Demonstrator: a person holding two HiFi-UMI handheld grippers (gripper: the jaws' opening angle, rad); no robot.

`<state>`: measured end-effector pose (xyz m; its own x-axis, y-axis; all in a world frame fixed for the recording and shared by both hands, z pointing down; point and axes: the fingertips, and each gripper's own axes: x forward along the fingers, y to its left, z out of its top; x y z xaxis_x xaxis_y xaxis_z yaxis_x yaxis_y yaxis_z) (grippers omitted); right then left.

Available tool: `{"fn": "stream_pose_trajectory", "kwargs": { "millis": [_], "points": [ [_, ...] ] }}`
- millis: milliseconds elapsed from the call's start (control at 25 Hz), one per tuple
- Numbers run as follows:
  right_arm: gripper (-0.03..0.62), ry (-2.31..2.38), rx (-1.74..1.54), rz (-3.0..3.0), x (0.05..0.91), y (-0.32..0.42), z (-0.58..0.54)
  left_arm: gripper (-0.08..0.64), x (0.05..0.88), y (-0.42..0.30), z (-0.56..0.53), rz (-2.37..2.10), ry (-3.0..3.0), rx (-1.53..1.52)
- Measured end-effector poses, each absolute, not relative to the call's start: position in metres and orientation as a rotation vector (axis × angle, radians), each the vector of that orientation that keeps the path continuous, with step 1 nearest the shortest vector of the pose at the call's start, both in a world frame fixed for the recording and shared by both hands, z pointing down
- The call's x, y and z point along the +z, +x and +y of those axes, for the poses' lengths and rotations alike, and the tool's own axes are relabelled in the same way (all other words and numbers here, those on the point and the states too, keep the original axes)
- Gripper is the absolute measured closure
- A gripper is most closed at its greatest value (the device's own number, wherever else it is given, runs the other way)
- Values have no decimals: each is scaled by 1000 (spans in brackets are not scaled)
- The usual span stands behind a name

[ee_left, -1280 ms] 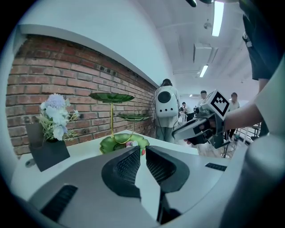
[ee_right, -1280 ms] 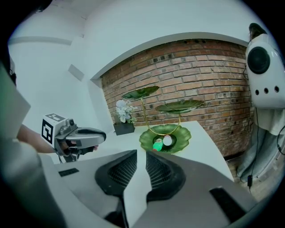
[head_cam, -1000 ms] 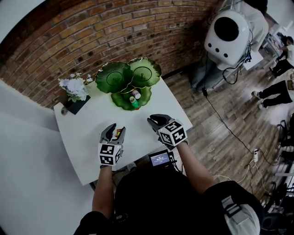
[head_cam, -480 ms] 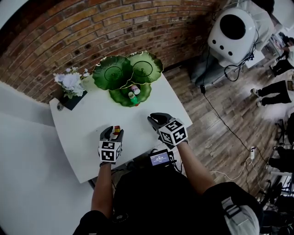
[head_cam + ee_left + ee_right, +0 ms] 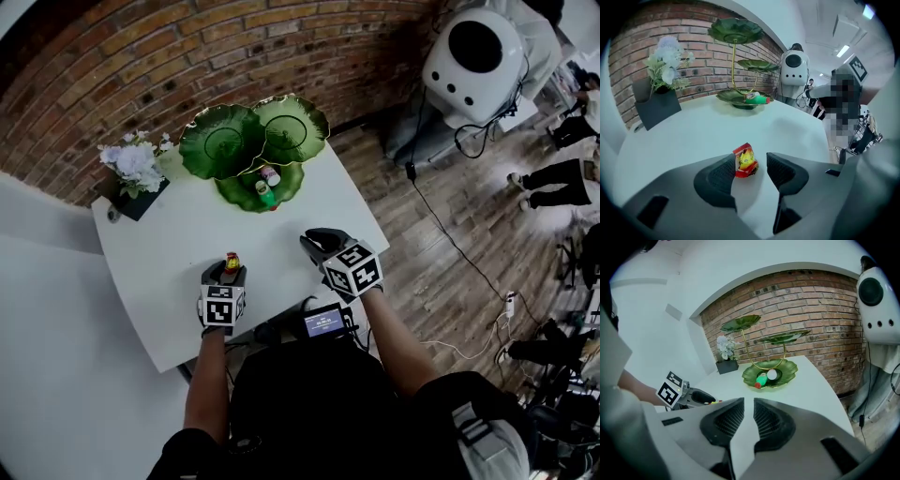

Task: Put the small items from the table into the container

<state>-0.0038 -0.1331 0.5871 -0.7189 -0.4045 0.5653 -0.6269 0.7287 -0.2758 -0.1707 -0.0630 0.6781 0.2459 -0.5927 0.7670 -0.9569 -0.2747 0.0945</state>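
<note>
having been lowered with jaws spread wide, the left gripper [image 5: 230,269] is placed open around the snack packet [image 5: 746,161] on the table [image 5: 169,253], ready for gripping, well apart from the green dish [image 5: 292,186], while the right gripper [image 5: 744,416] is held barely parted, empty.

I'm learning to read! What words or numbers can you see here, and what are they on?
No text here can be read.
On the red and yellow packet: print too blurred.
On the green bottle: label too small.
On the small screen: writing too small.
On the marker cubes: only black-and-white squares, no words.
</note>
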Motion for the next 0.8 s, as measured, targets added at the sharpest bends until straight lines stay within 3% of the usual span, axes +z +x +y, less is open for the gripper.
{"fn": "stream_pose_trajectory", "kwargs": {
  "millis": [800],
  "points": [
    [521, 817, 628, -2450, 585, 4, -130, 454, 675, -171, -63, -1408, 1963, 840]
  ]
}}
